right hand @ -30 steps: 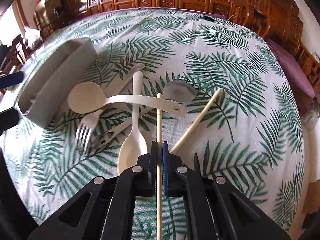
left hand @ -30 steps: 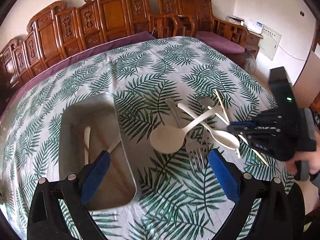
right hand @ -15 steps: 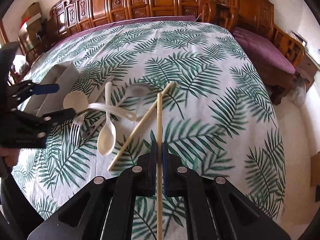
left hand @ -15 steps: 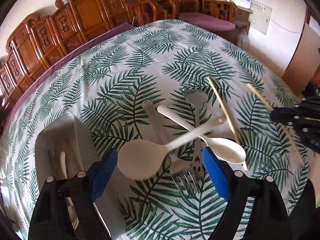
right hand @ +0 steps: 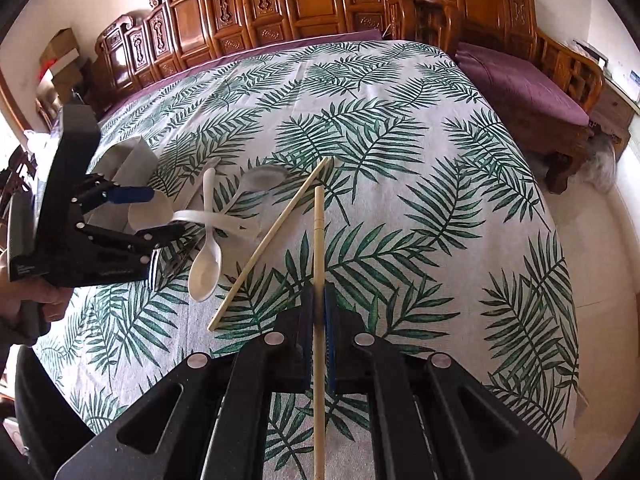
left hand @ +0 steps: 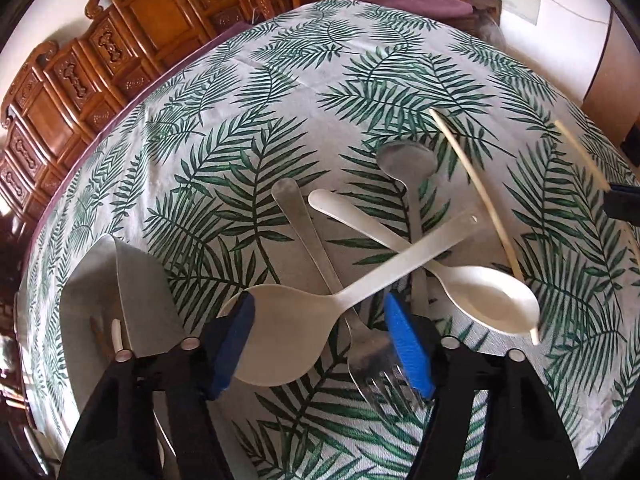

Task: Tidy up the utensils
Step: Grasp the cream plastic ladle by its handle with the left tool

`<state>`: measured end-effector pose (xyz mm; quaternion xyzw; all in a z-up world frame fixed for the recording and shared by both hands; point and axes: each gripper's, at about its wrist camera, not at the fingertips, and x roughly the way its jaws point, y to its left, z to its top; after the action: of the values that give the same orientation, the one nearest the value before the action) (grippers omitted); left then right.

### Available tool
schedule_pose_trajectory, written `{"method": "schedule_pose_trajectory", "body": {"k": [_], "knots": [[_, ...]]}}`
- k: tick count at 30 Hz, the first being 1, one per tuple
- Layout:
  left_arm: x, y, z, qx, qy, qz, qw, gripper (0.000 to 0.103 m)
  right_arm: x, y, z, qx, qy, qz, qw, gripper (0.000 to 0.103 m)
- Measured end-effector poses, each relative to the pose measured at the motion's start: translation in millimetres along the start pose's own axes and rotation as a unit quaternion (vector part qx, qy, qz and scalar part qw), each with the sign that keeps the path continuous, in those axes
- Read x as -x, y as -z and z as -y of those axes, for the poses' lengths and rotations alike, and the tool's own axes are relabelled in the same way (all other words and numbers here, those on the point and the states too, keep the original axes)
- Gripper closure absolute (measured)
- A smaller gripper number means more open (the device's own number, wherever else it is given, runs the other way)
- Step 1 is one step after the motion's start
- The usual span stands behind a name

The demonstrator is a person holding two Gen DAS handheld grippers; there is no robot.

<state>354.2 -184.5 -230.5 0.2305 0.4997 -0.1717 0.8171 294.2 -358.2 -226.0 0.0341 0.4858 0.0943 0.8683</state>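
My left gripper (left hand: 320, 336) is open, its blue pads on either side of the bowl of a cream rice paddle (left hand: 288, 336) that lies over a metal fork (left hand: 360, 344), a cream spoon (left hand: 488, 300) and a metal spoon (left hand: 408, 164). A grey utensil tray (left hand: 132, 296) stands at the left with pieces in it. My right gripper (right hand: 319, 300) is shut on a wooden chopstick (right hand: 319, 240) and holds it above the cloth. A second chopstick (right hand: 272, 240) lies on the cloth beside the pile.
The table wears a palm-leaf cloth (right hand: 400, 160). Carved wooden chairs (right hand: 312, 4) line its far side, and a bench with a purple cushion (right hand: 520, 84) stands at the right. The left gripper also shows in the right wrist view (right hand: 152, 216).
My left gripper has moved right from over the tray and down around the paddle's bowl. My right gripper has lifted the chopstick up and back from the pile.
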Motion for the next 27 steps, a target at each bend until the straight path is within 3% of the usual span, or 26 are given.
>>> {"method": "schedule_pose_trajectory", "body": {"k": [7, 13, 27], "knots": [[-4, -3, 4, -0.006, -0.016, 0.005, 0.9998, 0.055, 0, 1, -1, -0.001, -0.003, -0.001, 1.0, 0.097], [1, -3, 0, 0.007, -0.017, 0.016, 0.9997, 0.091, -5, 3, -5, 0.004, -0.004, -0.006, 1.0, 0.097], [-5, -17, 5, -0.008, -0.03, 0.012, 0.9994, 0.091, -6, 5, -5, 0.005, -0.003, -0.007, 1.0, 0.097]]}}
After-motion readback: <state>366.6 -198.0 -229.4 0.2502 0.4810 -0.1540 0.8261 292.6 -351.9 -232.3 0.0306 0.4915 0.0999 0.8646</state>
